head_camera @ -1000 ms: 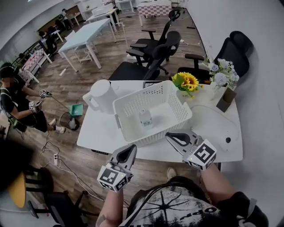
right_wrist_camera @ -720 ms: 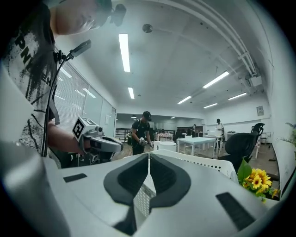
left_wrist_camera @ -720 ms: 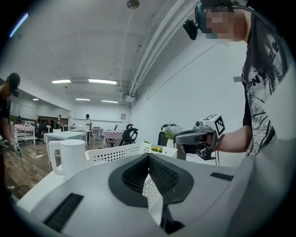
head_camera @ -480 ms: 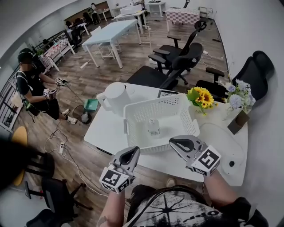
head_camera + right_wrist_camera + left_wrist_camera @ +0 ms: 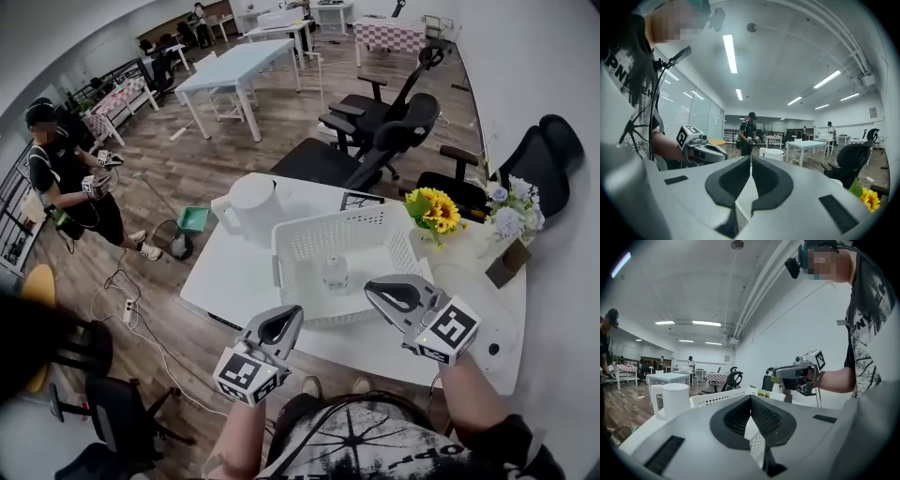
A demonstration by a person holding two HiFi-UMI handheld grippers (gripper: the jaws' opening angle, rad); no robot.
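A white perforated basket [image 5: 302, 246] stands on the white table [image 5: 230, 277] with a small clear bottle [image 5: 336, 272] upright inside it. My left gripper [image 5: 287, 317] hovers off the table's near edge, just short of the basket's front left corner, shut and holding nothing. Over the basket's front right corner, my right gripper [image 5: 379, 290] is also shut and empty. In the left gripper view the jaws [image 5: 751, 400] meet, with the basket rim [image 5: 717, 396] and the right gripper [image 5: 790, 376] beyond. The right gripper view shows its closed jaws [image 5: 751, 163] and the left gripper [image 5: 710, 153].
A white pitcher [image 5: 251, 208] stands left of the basket. Sunflowers [image 5: 435, 211] and a pale bouquet [image 5: 512, 208] are at the table's far right. Black office chairs [image 5: 375, 131] stand behind the table. A person [image 5: 66, 178] stands at the left of the room.
Both grippers stay shut and have drifted slightly up and to the right. My head view has shifted a little. The person at the left has moved.
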